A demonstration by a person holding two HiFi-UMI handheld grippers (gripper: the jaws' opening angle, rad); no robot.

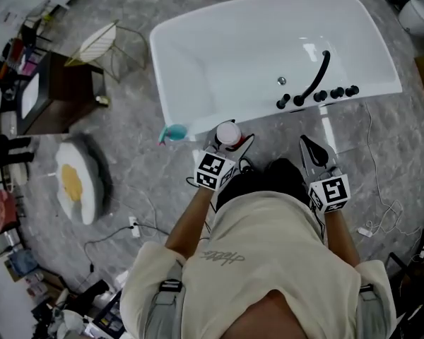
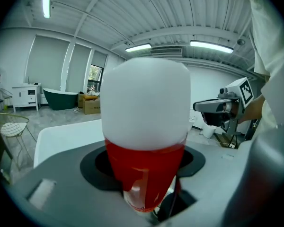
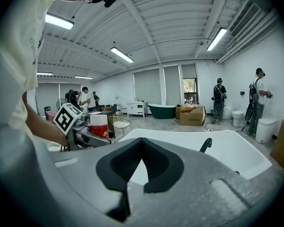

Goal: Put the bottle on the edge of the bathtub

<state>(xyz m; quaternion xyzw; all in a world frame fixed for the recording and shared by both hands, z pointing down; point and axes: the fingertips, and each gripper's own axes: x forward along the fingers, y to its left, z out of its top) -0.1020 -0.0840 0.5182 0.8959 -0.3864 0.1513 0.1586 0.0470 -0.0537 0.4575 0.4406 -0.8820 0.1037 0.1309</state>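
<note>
Across the lower frame, the grey body of the right tool (image 3: pixel 139 150), black pads closed against each other, nothing between them. Just beyond, a white bathtub (image 3: pixel 194 143) stretching toward the right, a curved black faucet (image 3: pixel 206 144) at its rim. At mid left, the left tool (image 3: pixel 95 137) with its square-marked cube (image 3: pixel 67 118), closed on an upright bottle (image 3: pixel 99 125) (white cap over red body). Behind that, a wire chair (image 3: pixel 119 124). Farther back at centre, a dark green tub (image 3: pixel 163 110) beside a cardboard box (image 3: pixel 191 116). At far right, people standing (image 3: pixel 258 93) near a white toilet (image 3: pixel 264 129). Upper left, a pale sleeve (image 3: pixel 19 51).
</note>
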